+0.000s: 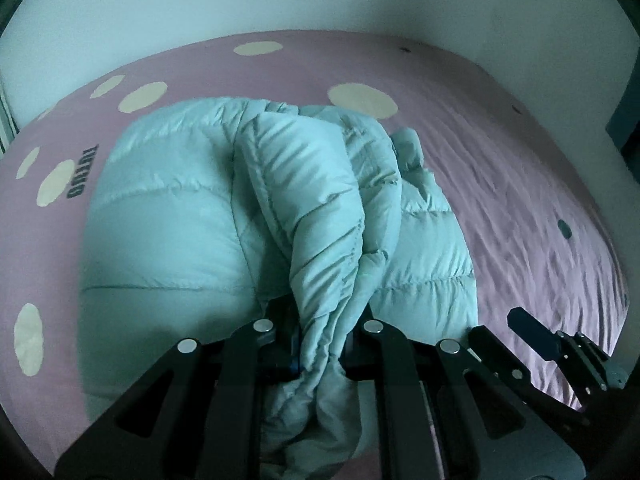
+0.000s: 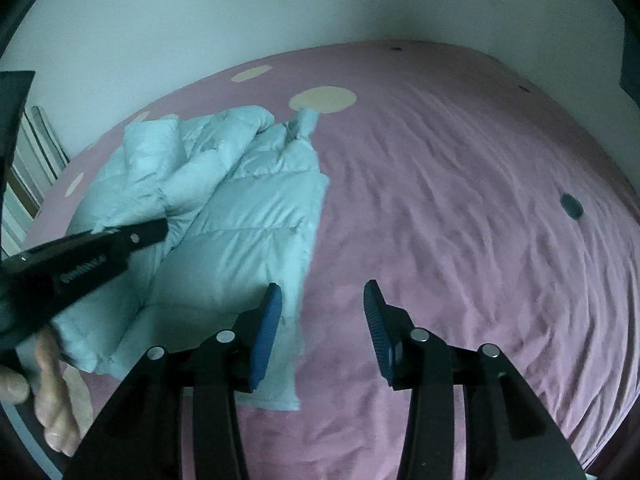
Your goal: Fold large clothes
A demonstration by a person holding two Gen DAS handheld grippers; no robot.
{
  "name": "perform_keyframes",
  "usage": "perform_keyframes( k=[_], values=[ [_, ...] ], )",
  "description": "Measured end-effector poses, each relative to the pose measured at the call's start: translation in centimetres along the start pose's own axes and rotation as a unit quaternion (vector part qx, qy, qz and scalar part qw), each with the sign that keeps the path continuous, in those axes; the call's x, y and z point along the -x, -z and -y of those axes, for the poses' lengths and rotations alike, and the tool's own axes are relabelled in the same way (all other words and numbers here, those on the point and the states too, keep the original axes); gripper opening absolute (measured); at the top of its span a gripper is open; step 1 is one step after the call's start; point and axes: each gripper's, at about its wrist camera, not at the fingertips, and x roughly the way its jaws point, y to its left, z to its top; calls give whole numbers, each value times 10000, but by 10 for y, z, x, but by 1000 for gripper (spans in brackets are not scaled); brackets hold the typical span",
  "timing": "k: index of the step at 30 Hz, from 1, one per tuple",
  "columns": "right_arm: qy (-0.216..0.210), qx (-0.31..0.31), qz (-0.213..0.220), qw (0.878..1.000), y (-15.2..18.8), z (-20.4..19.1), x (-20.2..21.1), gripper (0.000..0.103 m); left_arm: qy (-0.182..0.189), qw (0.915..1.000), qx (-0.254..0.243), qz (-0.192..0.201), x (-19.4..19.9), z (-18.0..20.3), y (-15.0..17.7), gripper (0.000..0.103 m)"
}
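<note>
Puffer jacket (image 2: 240,216) lengthwise away, in left gripper (image 1: 320,320).

Pink spotted bedsheet (image 2: 460,208), white wall (image 2: 200,20) behind

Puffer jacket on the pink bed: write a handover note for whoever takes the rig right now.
Left gripper: shut on a bunched fold of the light blue puffer jacket, lifting it off the pink bedsheet.
Right gripper: open, holding nothing, poised over the jacket's near edge.
Done: one part pulled up over the body.
Left: lay that part flat, then fold the rest; the jacket is still rumpled. A small dark object lies on the sheet.
</note>
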Motion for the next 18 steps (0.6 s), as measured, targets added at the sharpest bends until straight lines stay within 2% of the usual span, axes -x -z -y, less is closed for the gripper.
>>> perform_keyframes(
  k=[6, 10, 13, 15, 18],
  values=[
    [46, -87, -64, 9999, 4, 13, -6, 43, -212, 9997, -138, 42, -16, 15, 8, 12],
    [56, -113, -105, 9999, 7, 16, -9, 43, -359, 9990, -251, 114, -12, 21, 8, 13],
    [83, -114, -93, 9999, 6, 18, -8, 43, -378, 9987, -295, 149, -3, 28, 9, 24],
    [117, -117, -70, 9998, 5, 19, -4, 43, -317, 9988, -357, 138, 2, 31, 10, 45],
    [184, -116, -3, 9998, 4, 21, 4, 48, -138, 9988, -368, 296, 24, 34, 12, 63]
  ],
)
